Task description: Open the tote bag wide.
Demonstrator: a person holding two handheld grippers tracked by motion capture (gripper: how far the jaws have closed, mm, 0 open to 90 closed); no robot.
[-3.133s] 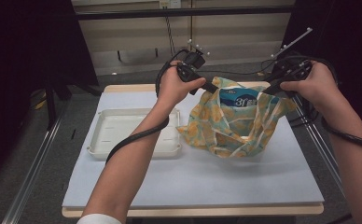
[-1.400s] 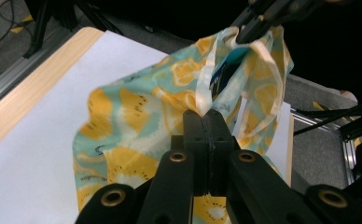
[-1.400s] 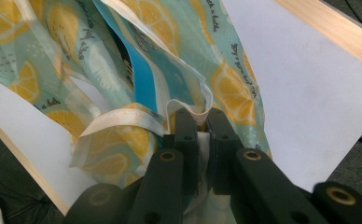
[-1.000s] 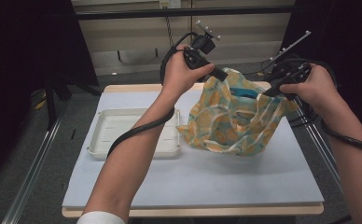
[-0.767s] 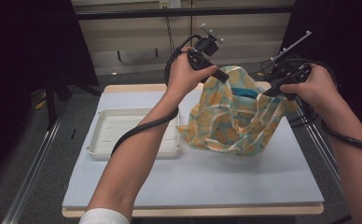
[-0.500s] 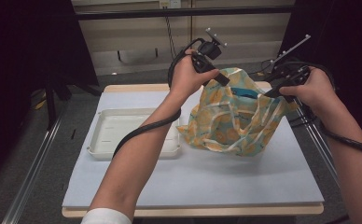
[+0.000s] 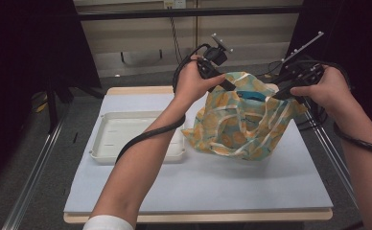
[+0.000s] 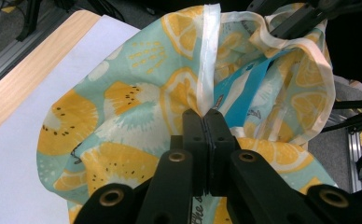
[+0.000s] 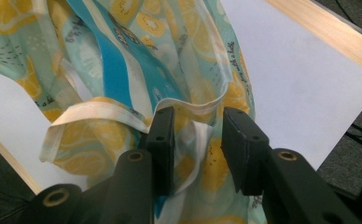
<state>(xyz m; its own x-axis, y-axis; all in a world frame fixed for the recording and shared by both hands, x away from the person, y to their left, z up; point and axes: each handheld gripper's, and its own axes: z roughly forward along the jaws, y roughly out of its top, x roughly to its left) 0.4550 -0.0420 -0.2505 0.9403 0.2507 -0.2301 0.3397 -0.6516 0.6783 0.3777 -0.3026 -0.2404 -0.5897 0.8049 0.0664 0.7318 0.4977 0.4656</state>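
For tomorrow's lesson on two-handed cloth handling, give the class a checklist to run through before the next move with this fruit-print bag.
1. Left gripper clamped on the bag's white hem: ok, jaws shut on it.
2. Right gripper gripping the bag: not ok, its jaws have just been opening; cloth lies between them, pads apart.
3. Bag mouth spread between the grippers: ok.
4. Blue packet inside the bag: ok, partly seen.
5. White tray free of the bag: ok, beside it.
6. Bag bottom resting on the table: ok.

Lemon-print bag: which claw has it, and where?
Left claw is shut on the bag at its white rim hem. Right claw has just been opening; rim between its jaws, unclamped.
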